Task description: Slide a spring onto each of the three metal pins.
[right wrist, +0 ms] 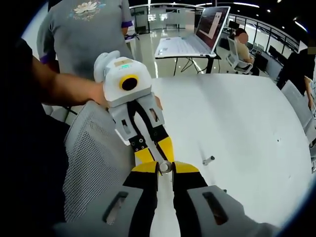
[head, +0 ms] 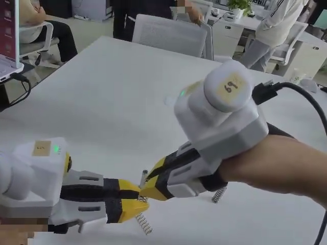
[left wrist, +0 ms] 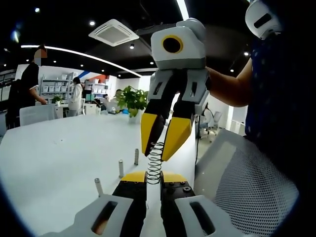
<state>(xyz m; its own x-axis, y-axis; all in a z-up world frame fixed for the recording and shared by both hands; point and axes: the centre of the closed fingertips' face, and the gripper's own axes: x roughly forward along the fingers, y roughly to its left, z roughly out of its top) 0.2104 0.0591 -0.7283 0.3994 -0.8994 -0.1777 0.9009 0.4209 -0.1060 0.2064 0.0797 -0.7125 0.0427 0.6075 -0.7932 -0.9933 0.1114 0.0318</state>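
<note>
Spring there, bright bare metal wire; pins a duller grey metal. Left tool and right tool: smooth white plastic shells, yellow tips. Desk smooth, matt white. Chair, grey woven mesh.

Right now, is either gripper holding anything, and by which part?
Both hold the same spring. The left gripper pinches one end and the right gripper pinches the opposite end.
</note>
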